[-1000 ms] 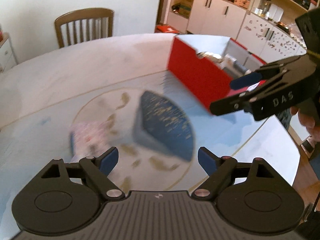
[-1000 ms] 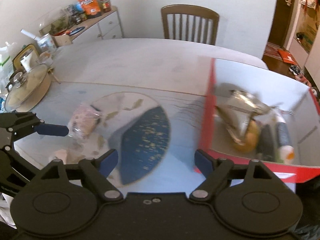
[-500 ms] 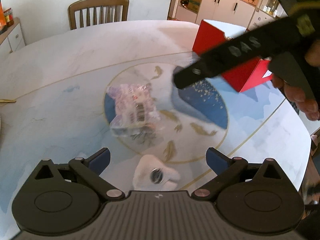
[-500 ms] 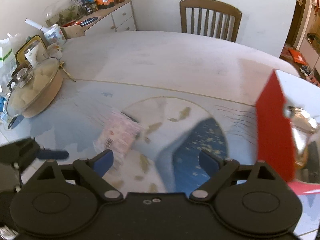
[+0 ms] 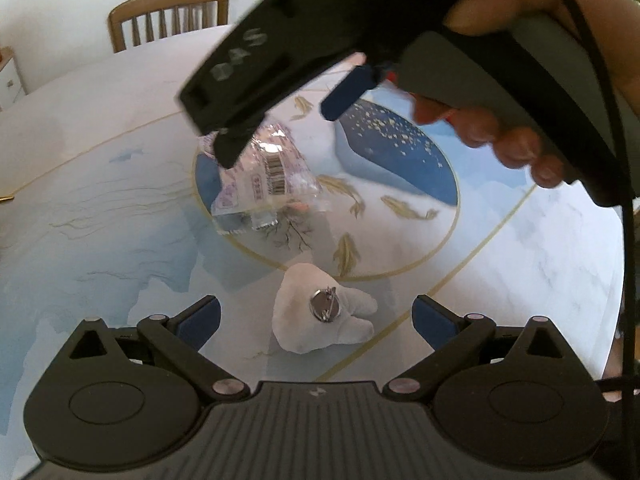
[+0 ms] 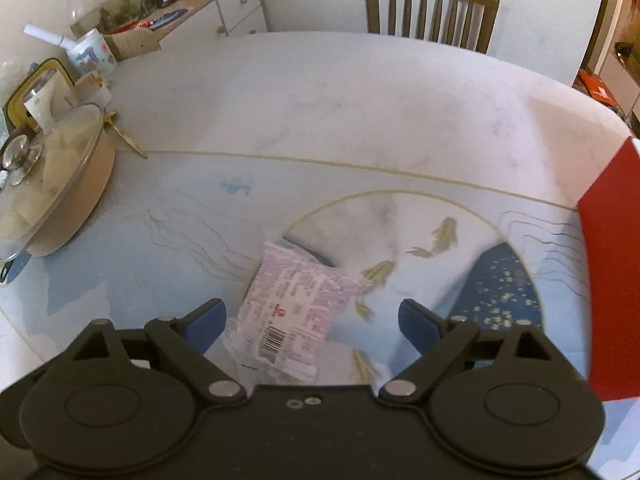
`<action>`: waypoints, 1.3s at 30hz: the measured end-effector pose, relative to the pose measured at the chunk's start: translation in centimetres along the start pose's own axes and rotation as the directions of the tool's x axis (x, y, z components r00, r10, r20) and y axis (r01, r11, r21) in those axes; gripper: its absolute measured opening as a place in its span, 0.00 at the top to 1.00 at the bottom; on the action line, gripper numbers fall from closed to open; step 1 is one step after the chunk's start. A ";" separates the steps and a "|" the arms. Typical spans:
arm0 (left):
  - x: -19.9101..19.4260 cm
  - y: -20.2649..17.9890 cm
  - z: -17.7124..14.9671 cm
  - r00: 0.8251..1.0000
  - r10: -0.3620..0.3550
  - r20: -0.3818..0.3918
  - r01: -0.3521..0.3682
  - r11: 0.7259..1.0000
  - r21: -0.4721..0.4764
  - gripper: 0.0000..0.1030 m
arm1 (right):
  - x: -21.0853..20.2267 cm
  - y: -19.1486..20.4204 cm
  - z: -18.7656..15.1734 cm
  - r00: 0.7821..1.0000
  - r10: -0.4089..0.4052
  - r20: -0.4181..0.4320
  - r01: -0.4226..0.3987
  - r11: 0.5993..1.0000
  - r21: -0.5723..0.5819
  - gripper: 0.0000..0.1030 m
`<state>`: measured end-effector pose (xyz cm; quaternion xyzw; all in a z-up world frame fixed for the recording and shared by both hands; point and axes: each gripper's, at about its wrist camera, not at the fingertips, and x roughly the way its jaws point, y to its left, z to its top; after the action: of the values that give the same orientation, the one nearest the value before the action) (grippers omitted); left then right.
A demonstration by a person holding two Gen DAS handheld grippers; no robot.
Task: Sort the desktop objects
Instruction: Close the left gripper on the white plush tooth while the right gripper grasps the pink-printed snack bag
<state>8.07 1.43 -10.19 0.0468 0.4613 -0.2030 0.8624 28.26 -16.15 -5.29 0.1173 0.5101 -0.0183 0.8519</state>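
Since half a second ago our right gripper (image 6: pixel 312 316) has swung left and down over the plastic packet (image 6: pixel 294 304); the packet now sits between its blue pads, which are spread wide and not touching it. The red box (image 6: pixel 608 280) has slid to the far right edge of the right wrist view, its contents no longer visible.

In the left wrist view the right gripper (image 5: pixel 280 80) now fills the upper frame, much nearer than before, with the hand (image 5: pixel 520 128) wrapped round its grip. Its near finger crosses in front of the packet (image 5: pixel 264 180) and hides the packet's upper corner.

Our left gripper (image 5: pixel 316 316) is spread wide too, empty. The white plush toy (image 5: pixel 320 312), with a metal pin fitting on it, lies on the table (image 5: pixel 120 220) between its pads, closer than it was, touching neither.

Around: packet lies on the round fish-painted medallion of the tabletop, toy just outside the gold ring. A lidded pot (image 6: pixel 44 176) stands at the left edge, a gold utensil (image 6: pixel 126 136) beside it. A wooden chair (image 6: pixel 432 4) is at the far side, with a cluttered sideboard (image 6: pixel 192 8) against the wall.
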 end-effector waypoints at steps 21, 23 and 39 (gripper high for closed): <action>1.6 -1.0 -0.6 0.999 0.050 -0.003 -0.049 0.990 0.134 0.17 | 3.7 0.9 0.1 0.995 -0.069 -0.078 0.070 0.997 0.010 0.21; 1.5 -1.1 -0.5 0.999 0.050 0.003 -0.050 0.989 0.139 0.25 | 3.7 0.8 0.0 0.994 -0.064 -0.083 0.065 0.998 0.011 0.26; 1.3 -0.7 0.1 0.999 0.037 0.008 -0.038 0.995 0.091 0.47 | 2.6 -0.5 -0.6 0.995 -0.067 -0.079 0.066 0.998 -0.018 0.48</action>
<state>8.53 0.34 -11.14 0.0944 0.4480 -0.2078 0.8644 28.89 -16.30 -7.89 0.0942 0.5475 -0.0380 0.8306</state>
